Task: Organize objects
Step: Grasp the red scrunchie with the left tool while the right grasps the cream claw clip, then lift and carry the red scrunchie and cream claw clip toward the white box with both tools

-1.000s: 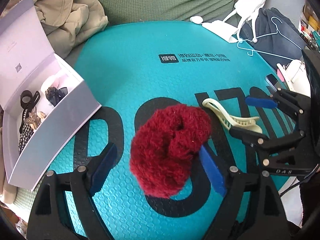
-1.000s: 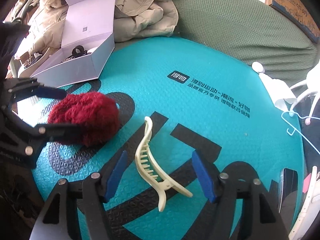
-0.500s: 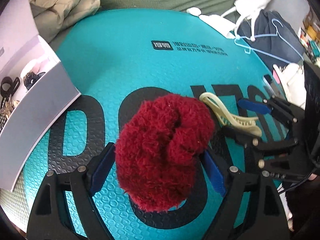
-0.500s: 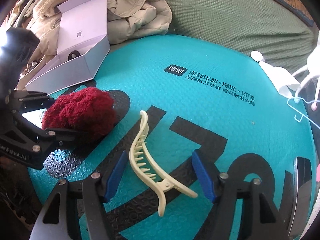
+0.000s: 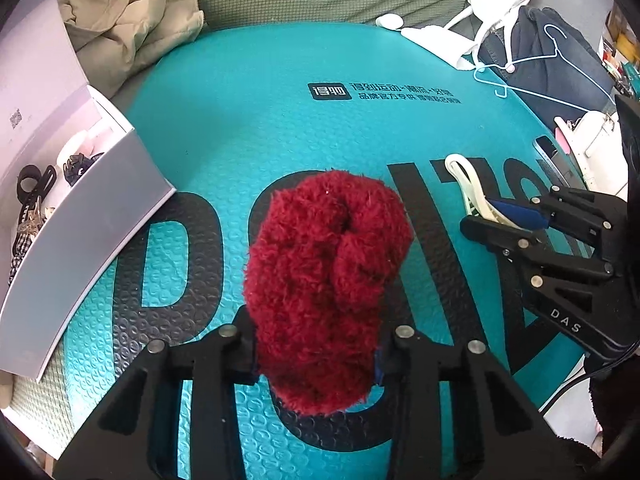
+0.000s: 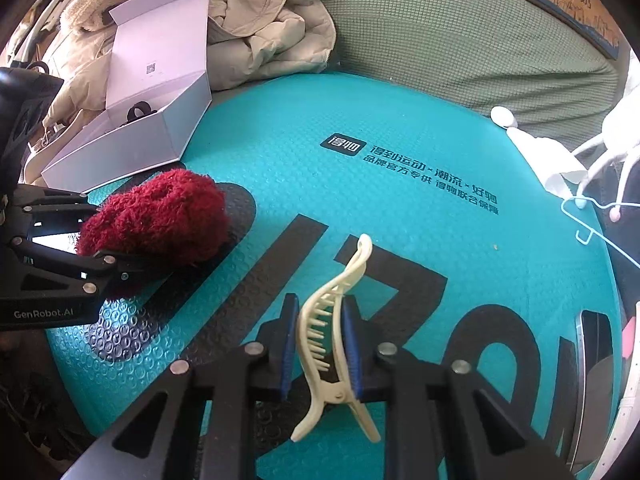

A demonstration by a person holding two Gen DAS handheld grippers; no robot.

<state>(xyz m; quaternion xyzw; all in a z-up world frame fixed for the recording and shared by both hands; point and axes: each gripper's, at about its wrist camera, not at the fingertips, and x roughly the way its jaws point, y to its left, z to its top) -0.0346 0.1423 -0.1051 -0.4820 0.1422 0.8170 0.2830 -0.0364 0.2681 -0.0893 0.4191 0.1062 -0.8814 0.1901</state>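
Observation:
A fluffy dark red scrunchie [image 5: 324, 280] lies on the teal mat [image 5: 248, 128], squeezed between the fingers of my left gripper [image 5: 316, 356], which is shut on it. It also shows in the right wrist view [image 6: 156, 216]. A cream hair claw clip [image 6: 332, 332] lies on the mat, and my right gripper [image 6: 320, 344] is shut on its middle; the clip's tip shows in the left wrist view [image 5: 464, 184]. An open white box [image 5: 84, 208] holding hair accessories stands at the mat's left edge; it also shows in the right wrist view [image 6: 132, 136].
A beige jacket [image 6: 260, 28] is piled behind the box on a green cover [image 6: 460, 48]. White clothes and a light blue hanger [image 5: 532, 60] lie at the right. A phone [image 5: 552, 160] lies at the mat's right edge.
Both grippers have closed: the left on the red scrunchie, the right on the cream clip. Both were open around these things before.

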